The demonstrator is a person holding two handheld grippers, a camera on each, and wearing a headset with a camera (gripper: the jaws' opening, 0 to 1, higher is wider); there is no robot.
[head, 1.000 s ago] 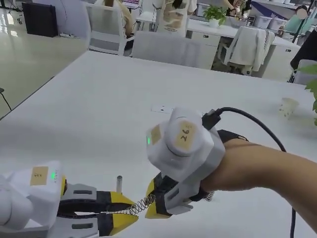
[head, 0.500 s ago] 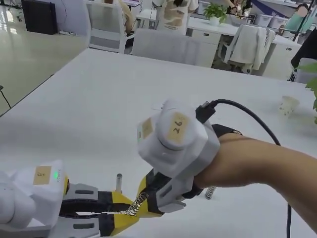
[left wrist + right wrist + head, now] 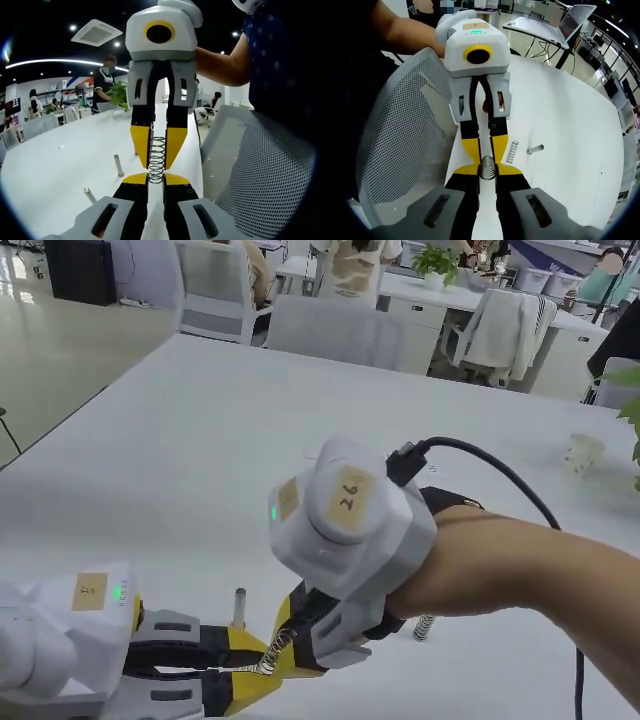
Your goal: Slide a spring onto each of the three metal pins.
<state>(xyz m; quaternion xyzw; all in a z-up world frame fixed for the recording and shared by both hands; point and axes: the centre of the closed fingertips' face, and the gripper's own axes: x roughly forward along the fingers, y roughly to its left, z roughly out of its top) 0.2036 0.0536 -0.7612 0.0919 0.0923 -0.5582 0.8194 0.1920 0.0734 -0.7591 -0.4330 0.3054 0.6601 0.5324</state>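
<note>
Low in the head view, jaw tips nearly meeting above the white tabletop (image 3: 200, 440): left gripper (image 3: 264, 672) reaching in from the bottom left, right gripper (image 3: 290, 648) tipped down toward it from the right. Between them, a spring (image 3: 157, 159), held clear of the tabletop. Left jaws closed to a narrow gap, pinching one end of it. Right jaws likewise drawn in tight on the other end. Just behind the jaw tips, an upright metal pin (image 3: 240, 607), bare, near the spring but apart from it. Closer to the left gripper, a second pin (image 3: 89, 194), possibly leaning, though hard to judge through the fisheye. Beside the right gripper, a second spring (image 3: 425, 627), lying on the tabletop.
</note>
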